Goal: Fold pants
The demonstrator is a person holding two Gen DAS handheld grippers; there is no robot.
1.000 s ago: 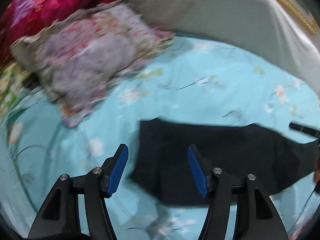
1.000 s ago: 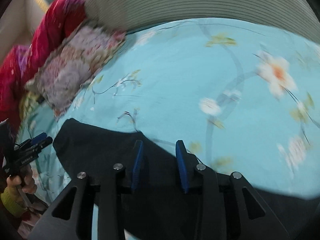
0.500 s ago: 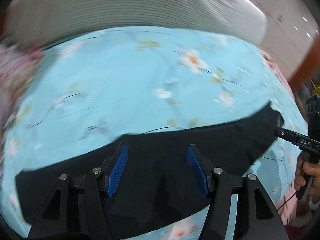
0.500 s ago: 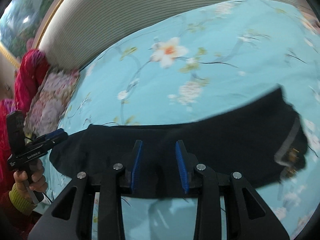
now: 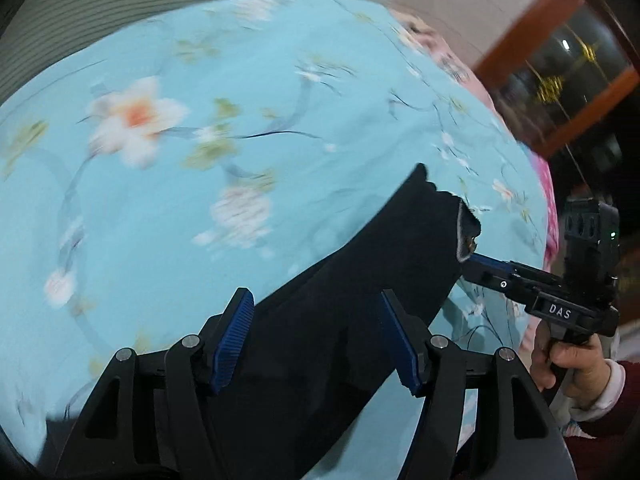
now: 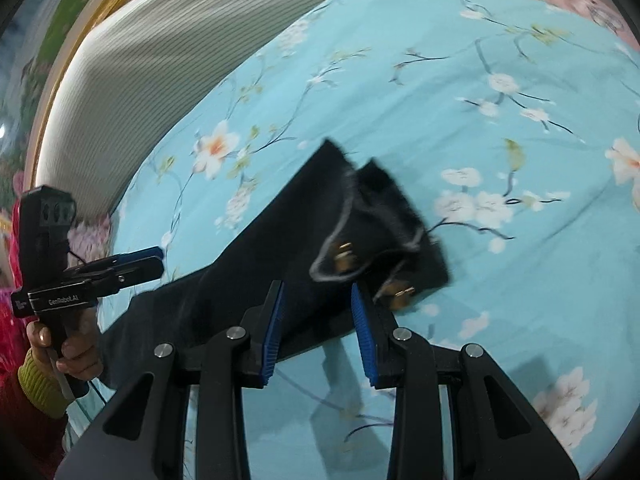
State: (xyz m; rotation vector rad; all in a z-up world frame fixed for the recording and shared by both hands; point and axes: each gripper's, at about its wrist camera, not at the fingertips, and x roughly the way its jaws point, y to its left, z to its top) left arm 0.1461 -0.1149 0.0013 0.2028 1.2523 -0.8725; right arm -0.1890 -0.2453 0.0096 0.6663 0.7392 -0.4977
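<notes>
Nearest the lens, our left gripper (image 5: 316,338) hung over the black pants (image 5: 340,300), its blue pads (image 5: 232,336) set wide and opening further; the dark cloth lay under the gap, but we could not see either pad pressing on it. Our right gripper (image 6: 318,330) stood partly open above the near edge of the same pants (image 6: 256,280), its pads likewise clear of the fabric with nothing clamped between them. From the left wrist view that gripper (image 5: 486,266) appeared side-on, its fingertips at the waist end of the garment; whether they touched the cloth there we could not tell. Our right hand (image 5: 568,364) gripped its handle, a dark red sleeve with a pale cuff behind it. In the right wrist view our left hand (image 6: 68,344) held the other gripper (image 6: 154,260) near the leg end, a yellow-green cuff at the wrist.

The pants lay stretched in a long band across the light blue flowered bedsheet (image 6: 500,140), the waist end rumpled, with pale trim and gold-coloured fittings (image 6: 344,254) showing. Beyond the sheet rose a ribbed off-white headboard (image 6: 180,52), and a wood-framed glass panel (image 5: 560,72) stood at the far side of the room.
</notes>
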